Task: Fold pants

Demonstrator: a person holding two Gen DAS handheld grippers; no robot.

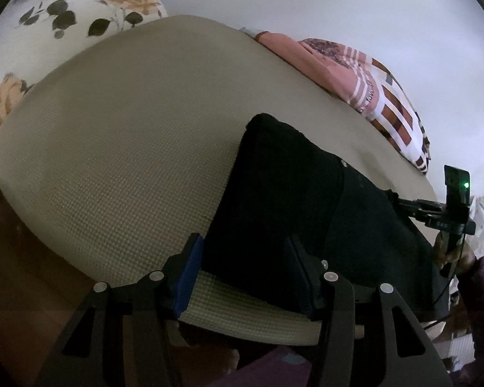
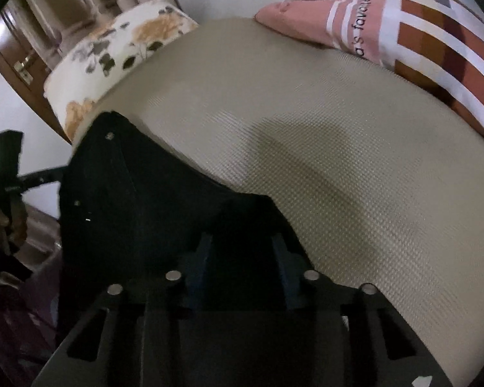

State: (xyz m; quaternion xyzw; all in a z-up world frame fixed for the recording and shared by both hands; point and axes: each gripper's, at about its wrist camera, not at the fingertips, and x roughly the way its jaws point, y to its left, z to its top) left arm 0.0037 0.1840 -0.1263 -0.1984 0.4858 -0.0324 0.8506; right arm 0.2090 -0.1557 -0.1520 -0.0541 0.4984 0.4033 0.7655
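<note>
Black pants (image 1: 293, 200) lie folded over on a beige woven mat (image 1: 129, 148) at its near edge. My left gripper (image 1: 245, 258) is open, its blue-padded fingers straddling the pants' near left corner. In the right wrist view the pants (image 2: 138, 200) fill the lower left of the mat (image 2: 338, 161). My right gripper (image 2: 242, 254) is open, its fingers over the pants' near right edge. The right gripper also shows in the left wrist view (image 1: 397, 201), at the pants' far right edge. The left gripper's body (image 2: 13, 174) shows at the left in the right wrist view.
A floral cushion (image 1: 64, 9) lies beyond the mat at the far left. A pink and brown striped pillow (image 1: 371, 87) lies along the mat's far right side. A wooden door (image 2: 19, 64) stands at the back left. Brown floor (image 1: 25, 274) is below the mat's edge.
</note>
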